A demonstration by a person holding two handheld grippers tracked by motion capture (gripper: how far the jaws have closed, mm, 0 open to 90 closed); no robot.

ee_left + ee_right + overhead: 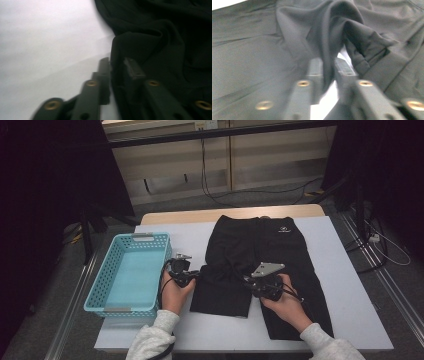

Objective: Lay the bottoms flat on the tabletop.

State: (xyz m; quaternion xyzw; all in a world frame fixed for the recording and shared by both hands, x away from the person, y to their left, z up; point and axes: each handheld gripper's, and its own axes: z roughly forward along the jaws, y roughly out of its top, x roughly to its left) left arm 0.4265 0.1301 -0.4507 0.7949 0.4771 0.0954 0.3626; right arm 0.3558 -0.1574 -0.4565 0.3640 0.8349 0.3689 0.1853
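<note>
The black shorts (270, 255) are seen to be of thin, matt cloth, smooth where flat and softly creased where gathered. The basket (98, 287) is of light-blue perforated plastic with a faint sheen. The worktop (350, 290) is covered by a smooth, matt pale sheet over a wooden edge. The jaws are of matt black plastic set with brass-coloured fittings.
</note>
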